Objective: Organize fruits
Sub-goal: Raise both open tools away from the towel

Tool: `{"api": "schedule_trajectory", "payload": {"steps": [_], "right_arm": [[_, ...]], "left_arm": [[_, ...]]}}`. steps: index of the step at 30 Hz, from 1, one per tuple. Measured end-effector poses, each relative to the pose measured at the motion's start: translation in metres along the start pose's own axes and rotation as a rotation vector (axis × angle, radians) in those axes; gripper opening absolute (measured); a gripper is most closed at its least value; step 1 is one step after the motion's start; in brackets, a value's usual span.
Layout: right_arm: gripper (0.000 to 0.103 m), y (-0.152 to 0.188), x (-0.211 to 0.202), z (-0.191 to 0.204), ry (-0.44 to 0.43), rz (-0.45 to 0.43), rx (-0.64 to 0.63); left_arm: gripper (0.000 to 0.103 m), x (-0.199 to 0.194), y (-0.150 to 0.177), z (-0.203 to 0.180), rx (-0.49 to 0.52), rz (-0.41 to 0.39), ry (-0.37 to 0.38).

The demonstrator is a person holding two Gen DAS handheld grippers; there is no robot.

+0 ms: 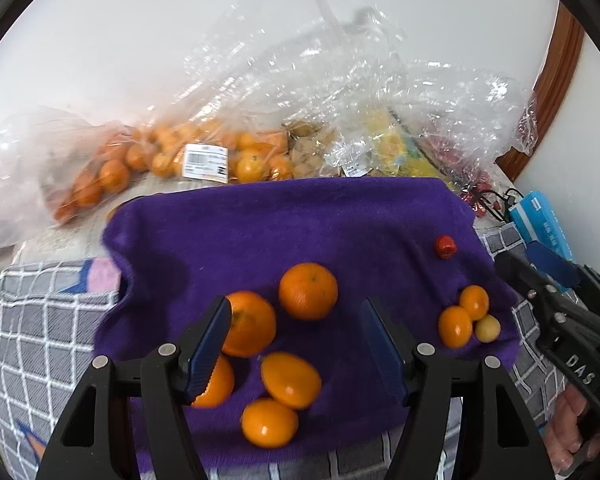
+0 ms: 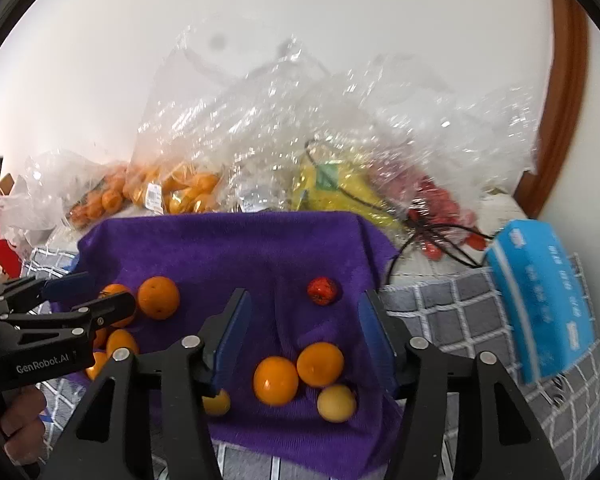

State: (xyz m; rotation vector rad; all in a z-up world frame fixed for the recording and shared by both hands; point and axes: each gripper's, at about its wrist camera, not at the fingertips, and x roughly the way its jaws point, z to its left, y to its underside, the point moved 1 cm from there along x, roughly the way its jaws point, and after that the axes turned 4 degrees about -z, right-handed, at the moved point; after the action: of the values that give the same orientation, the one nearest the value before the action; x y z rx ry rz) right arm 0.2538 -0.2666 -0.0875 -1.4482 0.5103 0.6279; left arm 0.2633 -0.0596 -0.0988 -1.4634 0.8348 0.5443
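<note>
A purple towel (image 1: pixel 300 220) carries loose fruit. In the left wrist view my left gripper (image 1: pixel 296 352) stands open above a cluster of several oranges (image 1: pixel 308 290), with nothing pressed between its pads. A small red fruit (image 1: pixel 446 247) lies alone towards the right. In the right wrist view my right gripper (image 2: pixel 304 340) is open over two small oranges (image 2: pixel 276 380) and a pale yellow fruit (image 2: pixel 336 403); a second yellow fruit (image 2: pixel 216 402) is half hidden behind its left finger. The red fruit (image 2: pixel 322 291) lies beyond. The left gripper (image 2: pixel 96 294) shows at the left, the right gripper (image 1: pixel 540 276) at the right.
Clear plastic bags line the wall behind the towel: oranges (image 1: pixel 172 156), bananas (image 2: pixel 332 188) and small red fruits (image 2: pixel 436 200). A blue tissue box (image 2: pixel 540 300) lies at the right on the grey checked cloth (image 2: pixel 460 312). A black cable (image 2: pixel 432 236) runs beside the towel.
</note>
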Motion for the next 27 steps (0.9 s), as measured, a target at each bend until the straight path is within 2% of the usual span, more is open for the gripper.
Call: {"api": "schedule_trajectory", "payload": {"steps": [5, 7, 13, 18, 22, 27], "right_arm": [[0.059, 0.001, -0.044, 0.004, 0.000, -0.037, 0.027], [0.059, 0.003, -0.063, 0.007, 0.004, -0.042, 0.035], [0.059, 0.012, -0.105, 0.014, 0.021, -0.013, 0.054], [0.060, 0.029, -0.145, 0.014, 0.052, -0.032, 0.075], [0.080, 0.042, -0.178, 0.017, 0.064, -0.078, 0.075], [0.091, 0.056, -0.212, 0.021, 0.093, -0.123, 0.067]], "left_arm": [[0.074, -0.038, 0.014, -0.001, 0.032, -0.055, -0.056], [0.074, -0.055, 0.022, -0.004, 0.062, -0.082, -0.082], [0.075, -0.105, 0.043, -0.006, 0.069, -0.103, -0.060], [0.076, -0.143, 0.061, -0.002, 0.046, -0.166, -0.093], [0.084, -0.171, 0.074, 0.004, 0.001, -0.191, -0.096], [0.089, -0.205, 0.088, 0.002, 0.003, -0.258, -0.116]]}}
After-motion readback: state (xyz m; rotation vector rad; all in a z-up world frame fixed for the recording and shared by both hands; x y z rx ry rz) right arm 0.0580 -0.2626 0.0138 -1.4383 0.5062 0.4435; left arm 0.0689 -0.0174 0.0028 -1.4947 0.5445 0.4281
